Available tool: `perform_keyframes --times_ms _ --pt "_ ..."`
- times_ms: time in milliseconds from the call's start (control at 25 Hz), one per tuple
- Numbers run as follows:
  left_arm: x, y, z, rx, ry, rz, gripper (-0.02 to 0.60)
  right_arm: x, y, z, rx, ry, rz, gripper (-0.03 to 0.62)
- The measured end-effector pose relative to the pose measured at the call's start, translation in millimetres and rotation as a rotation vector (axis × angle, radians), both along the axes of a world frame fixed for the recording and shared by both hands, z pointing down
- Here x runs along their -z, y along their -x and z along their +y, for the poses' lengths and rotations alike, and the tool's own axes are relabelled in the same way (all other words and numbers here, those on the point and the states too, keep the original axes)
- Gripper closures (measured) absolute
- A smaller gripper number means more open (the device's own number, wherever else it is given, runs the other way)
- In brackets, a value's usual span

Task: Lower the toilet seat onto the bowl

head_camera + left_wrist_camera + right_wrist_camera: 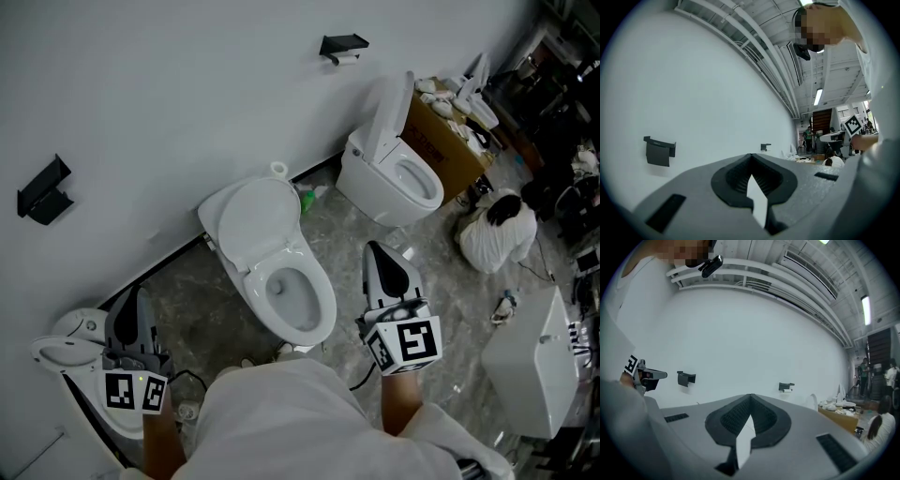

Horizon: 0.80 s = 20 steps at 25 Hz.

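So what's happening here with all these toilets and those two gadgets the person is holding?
A person stands facing the middle toilet with a two-jaw gripper in each hand. The job is to lower its seat, which is tipped up toward the wall and not yet down on the bowl. The left gripper and right gripper are both shut and empty. They are held out level, one on each side of that toilet, and touch nothing.

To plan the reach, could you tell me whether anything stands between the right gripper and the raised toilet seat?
Nothing visible does: only floor lies between the right gripper and the raised seat, and the rim of the bowl is bare.
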<state>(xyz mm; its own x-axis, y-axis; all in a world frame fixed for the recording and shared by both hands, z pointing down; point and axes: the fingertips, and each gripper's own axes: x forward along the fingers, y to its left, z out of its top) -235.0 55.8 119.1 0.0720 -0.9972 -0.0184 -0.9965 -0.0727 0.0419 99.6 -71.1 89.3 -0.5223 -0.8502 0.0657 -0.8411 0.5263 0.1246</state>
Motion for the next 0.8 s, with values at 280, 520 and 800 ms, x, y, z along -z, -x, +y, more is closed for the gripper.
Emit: perform_keyframes --times_ms 280,520,800 --pt "-4.2 -4.1 3.1 -0.037 0.012 0.0 0.588 -0.5 7.4 12.9 -0.002 -0.001 0.029 0.595" --pt "-4.8 -5.3 8.6 -0.042 0.005 0.004 0.588 -0.3 9.8 21.4 0.007 -0.004 0.04 0.595" --pt "-8.4 -10.0 7.2 -0.045 0.006 0.01 0.588 1.6 9.7 21.7 0.013 -0.013 0.04 0.595"
